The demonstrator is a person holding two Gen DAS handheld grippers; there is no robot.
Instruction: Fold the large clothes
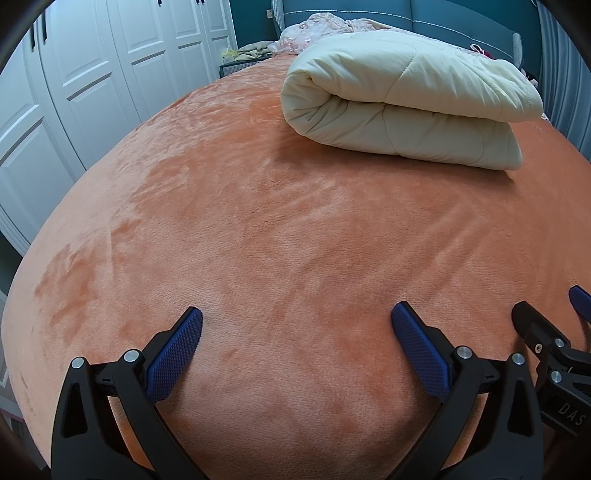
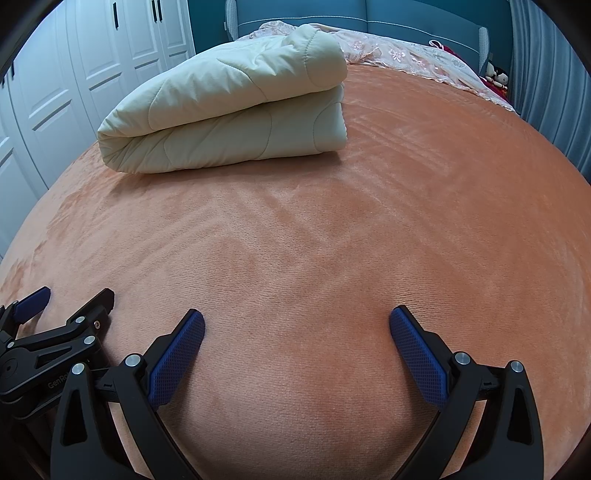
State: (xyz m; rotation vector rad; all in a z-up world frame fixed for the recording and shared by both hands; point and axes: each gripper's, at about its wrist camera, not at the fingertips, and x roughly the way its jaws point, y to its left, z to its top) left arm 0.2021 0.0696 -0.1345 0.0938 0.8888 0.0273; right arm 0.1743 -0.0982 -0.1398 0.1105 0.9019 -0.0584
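A cream quilted comforter (image 1: 402, 110) lies folded in a thick bundle on the orange bed cover (image 1: 258, 240), toward the far side. It also shows in the right wrist view (image 2: 229, 114) on the orange cover (image 2: 369, 221). My left gripper (image 1: 295, 325) is open and empty, low over the near part of the cover, well short of the comforter. My right gripper (image 2: 297, 326) is open and empty, just beside the left one. The right gripper shows at the right edge of the left wrist view (image 1: 550, 310), and the left gripper at the left edge of the right wrist view (image 2: 74, 299).
White wardrobe doors (image 1: 74, 92) run along the left of the bed. A pink floral blanket (image 2: 406, 51) lies bunched by the blue headboard (image 2: 406, 22). Grey curtains (image 2: 546, 74) hang on the right. A small stand with items (image 1: 243, 55) sits at the far left.
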